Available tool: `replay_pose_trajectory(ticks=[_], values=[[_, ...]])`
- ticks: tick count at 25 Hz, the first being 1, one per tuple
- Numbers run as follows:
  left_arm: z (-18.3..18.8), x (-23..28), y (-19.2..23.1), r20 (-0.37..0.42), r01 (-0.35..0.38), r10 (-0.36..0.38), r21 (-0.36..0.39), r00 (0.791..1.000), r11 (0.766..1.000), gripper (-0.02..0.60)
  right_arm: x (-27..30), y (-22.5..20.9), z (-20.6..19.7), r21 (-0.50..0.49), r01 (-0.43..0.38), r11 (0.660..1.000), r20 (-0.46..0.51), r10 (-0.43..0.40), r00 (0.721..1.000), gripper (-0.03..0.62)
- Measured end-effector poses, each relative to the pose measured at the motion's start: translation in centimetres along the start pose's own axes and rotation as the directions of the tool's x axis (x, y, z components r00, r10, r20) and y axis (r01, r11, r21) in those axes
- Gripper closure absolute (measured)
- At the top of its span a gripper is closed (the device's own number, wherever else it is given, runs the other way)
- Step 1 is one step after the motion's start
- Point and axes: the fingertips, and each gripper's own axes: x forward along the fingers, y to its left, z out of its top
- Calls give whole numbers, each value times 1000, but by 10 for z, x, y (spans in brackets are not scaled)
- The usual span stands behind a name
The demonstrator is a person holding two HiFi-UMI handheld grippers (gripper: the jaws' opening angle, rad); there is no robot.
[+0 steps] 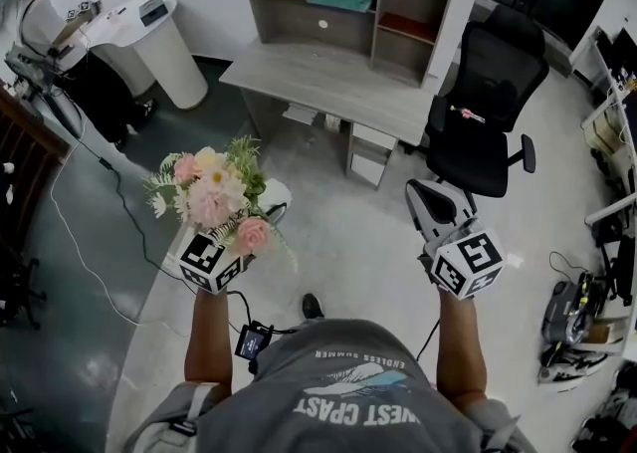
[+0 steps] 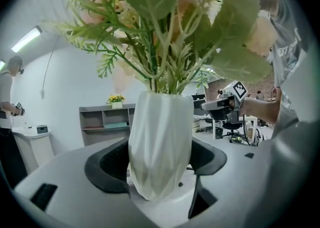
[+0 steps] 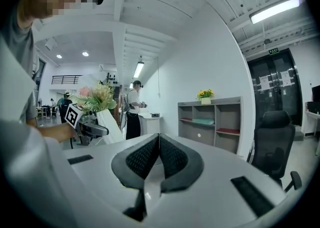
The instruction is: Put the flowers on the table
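One white vase (image 2: 161,122) of flowers (image 1: 211,192) hung in mid-air, clamped low by the left tongs (image 2: 159,164), well apart from the tabletop (image 1: 328,88). The right tongs (image 3: 159,156) were pressed together, empty. The top-heavy bouquet could probably lever the tapered vase out of that grip on the way over.

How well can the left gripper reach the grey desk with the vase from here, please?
Probably not yet: the left gripper, shut on the vase, is held well short of the grey desk. Open floor lies between, so stepping forward should do.
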Motion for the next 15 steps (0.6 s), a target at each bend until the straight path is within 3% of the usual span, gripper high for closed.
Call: replay_pose_trajectory(ticks=[15], values=[[-7,31,72,14,96,-96,-17,995,995,216,64,-4,12,2,93,996,-31,-93,995,568]])
